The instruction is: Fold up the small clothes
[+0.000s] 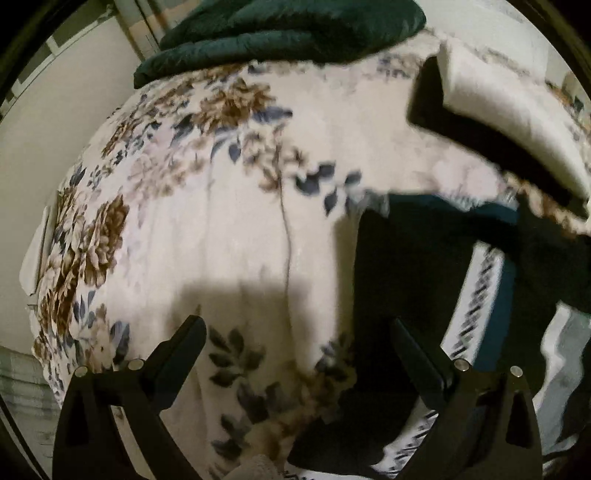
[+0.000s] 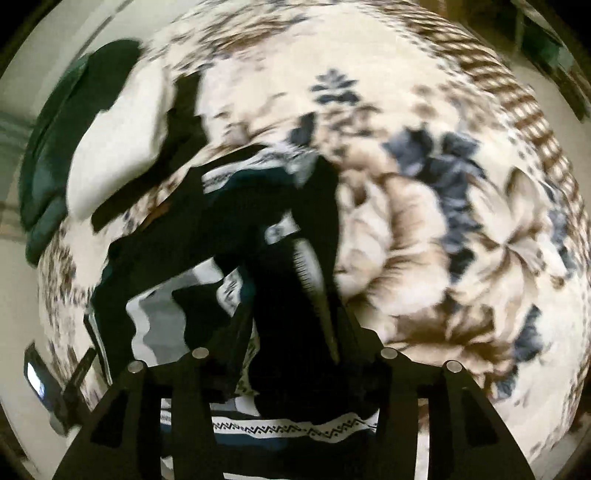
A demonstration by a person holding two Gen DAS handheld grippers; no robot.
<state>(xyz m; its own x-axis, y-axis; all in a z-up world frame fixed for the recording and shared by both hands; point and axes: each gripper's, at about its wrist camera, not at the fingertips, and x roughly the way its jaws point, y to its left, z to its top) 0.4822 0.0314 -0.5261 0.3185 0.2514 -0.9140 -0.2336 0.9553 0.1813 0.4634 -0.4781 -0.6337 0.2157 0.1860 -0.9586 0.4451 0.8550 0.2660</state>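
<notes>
A dark garment [image 2: 221, 229] with white zigzag-patterned bands [image 2: 295, 430] lies bunched on a floral blanket [image 2: 424, 221]. My right gripper [image 2: 295, 321] points down onto it. Its fingers stand about half apart with black cloth filling the gap, and the blurred picture shows no clear pinch. In the left wrist view the same garment [image 1: 388, 288] lies at the right, with a patterned band [image 1: 476, 306] running down it. My left gripper [image 1: 297, 328] hangs wide open over the blanket [image 1: 221, 229], just left of the garment. Its right finger [image 1: 417, 350] overlaps the garment's edge, and nothing is held.
A dark green quilt [image 1: 288, 33] is heaped at the blanket's far end. A white cushion-like item with a black edge [image 1: 495, 103] lies near it. A small lit device [image 2: 35, 376] sits at the blanket's edge. Pale floor [image 1: 44, 147] borders the blanket.
</notes>
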